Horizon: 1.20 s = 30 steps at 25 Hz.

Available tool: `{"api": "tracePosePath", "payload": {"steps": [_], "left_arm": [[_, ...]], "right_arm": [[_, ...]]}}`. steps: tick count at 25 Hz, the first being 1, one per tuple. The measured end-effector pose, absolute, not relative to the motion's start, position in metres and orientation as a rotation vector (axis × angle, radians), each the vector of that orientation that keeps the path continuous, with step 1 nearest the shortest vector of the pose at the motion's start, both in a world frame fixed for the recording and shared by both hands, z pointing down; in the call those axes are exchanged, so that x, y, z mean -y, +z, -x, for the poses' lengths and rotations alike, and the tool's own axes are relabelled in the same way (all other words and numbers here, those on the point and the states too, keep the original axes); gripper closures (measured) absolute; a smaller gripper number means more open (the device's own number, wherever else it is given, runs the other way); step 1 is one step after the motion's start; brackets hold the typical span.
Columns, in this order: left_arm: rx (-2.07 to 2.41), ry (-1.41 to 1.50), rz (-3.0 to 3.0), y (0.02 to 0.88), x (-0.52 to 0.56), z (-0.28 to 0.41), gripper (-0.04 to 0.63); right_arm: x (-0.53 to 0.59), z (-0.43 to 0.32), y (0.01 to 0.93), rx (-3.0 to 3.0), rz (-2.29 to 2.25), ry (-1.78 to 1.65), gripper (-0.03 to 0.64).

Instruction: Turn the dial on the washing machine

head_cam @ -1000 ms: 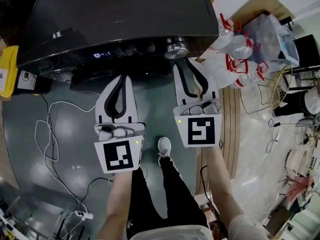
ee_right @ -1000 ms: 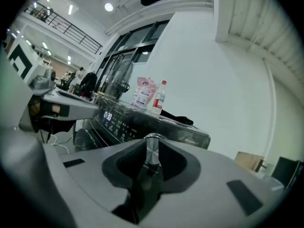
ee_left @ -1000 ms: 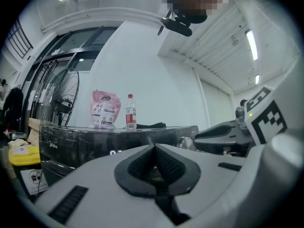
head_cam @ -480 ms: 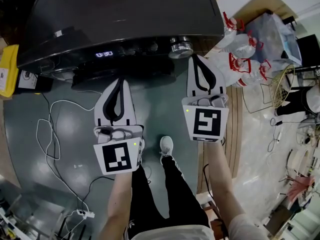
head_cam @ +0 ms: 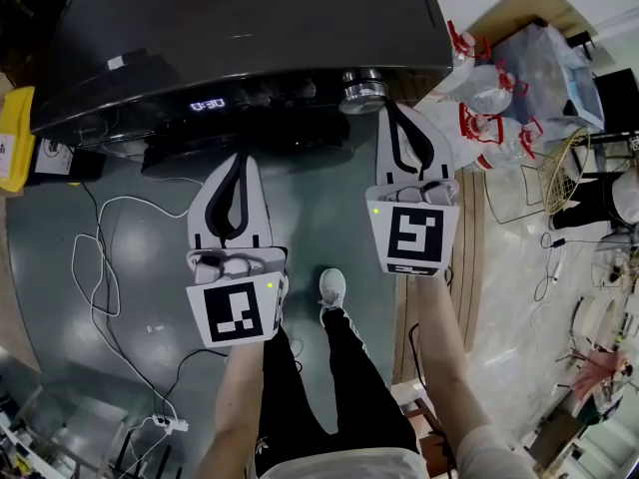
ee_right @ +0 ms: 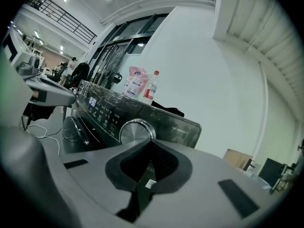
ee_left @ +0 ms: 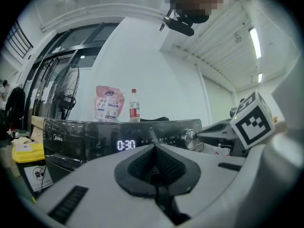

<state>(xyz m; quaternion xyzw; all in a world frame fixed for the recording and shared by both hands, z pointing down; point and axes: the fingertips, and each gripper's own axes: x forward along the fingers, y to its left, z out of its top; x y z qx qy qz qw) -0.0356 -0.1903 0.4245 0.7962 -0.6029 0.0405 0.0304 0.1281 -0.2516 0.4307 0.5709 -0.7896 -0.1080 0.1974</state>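
"While we stand before the washing machine (head_cam: 250, 28), which step do we have in hand?"

"We judge it is the approach. The dial (head_cam: 361, 90) sits at the right end of the front panel, right of the display (head_cam: 208, 104) that shows 0:30, and nothing holds it."

"Where is our right gripper (head_cam: 389, 110)?"

"Its tips are just beside the dial, a little below it in the head view. In the right gripper view the dial stands just behind the tips. If they touch it, we cannot tell."

"And the jaws?"

"The right jaws meet at their tips and have nothing between them. The left gripper (head_cam: 240, 158) is the same: tips together, empty. It hangs farther from the panel, well apart from the dial, below the display in the head view."

"What does the next move call for?"

"We think the right jaws must open wider than the dial, then go forward so that one pad comes on each side of its rim. After that they close and we roll the wrist. The dial looks smooth and shiny, so the grip must be firm and centred, or the pads can slip."
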Motion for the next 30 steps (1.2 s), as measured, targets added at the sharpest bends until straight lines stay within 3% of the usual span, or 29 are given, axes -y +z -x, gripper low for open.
{"api": "tracePosePath", "payload": {"steps": [30], "left_arm": [[1.895,0.112,-2.468,0.426,0.188,0.044,0.597]], "right_arm": [[0.252,-0.127,0.451,2.183,-1.595,-0.242,0.615]]}}
